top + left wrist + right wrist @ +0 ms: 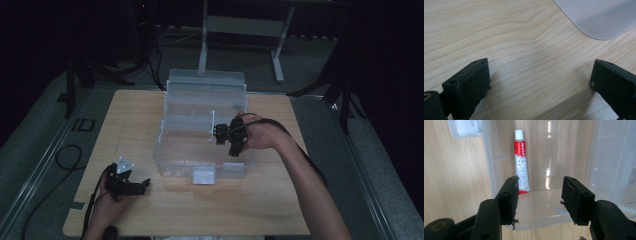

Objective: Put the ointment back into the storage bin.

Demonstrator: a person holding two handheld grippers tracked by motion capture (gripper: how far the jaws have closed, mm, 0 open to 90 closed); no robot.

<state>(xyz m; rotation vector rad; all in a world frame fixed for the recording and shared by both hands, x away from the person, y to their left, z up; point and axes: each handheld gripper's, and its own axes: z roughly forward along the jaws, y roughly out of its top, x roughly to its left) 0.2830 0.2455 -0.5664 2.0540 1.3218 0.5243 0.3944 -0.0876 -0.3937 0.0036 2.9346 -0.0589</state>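
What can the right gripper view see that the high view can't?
Right gripper view: a red and white tube with a white cap lying inside the clear box, just beyond the right gripper's open jaws, with nothing between them.

High view: the whole wooden table, the person's two arms, the left gripper resting near the table's front left, the box's raised lid, and a metal stand on the floor behind.

Both: the clear plastic box, the right gripper above it, and the wooden tabletop.
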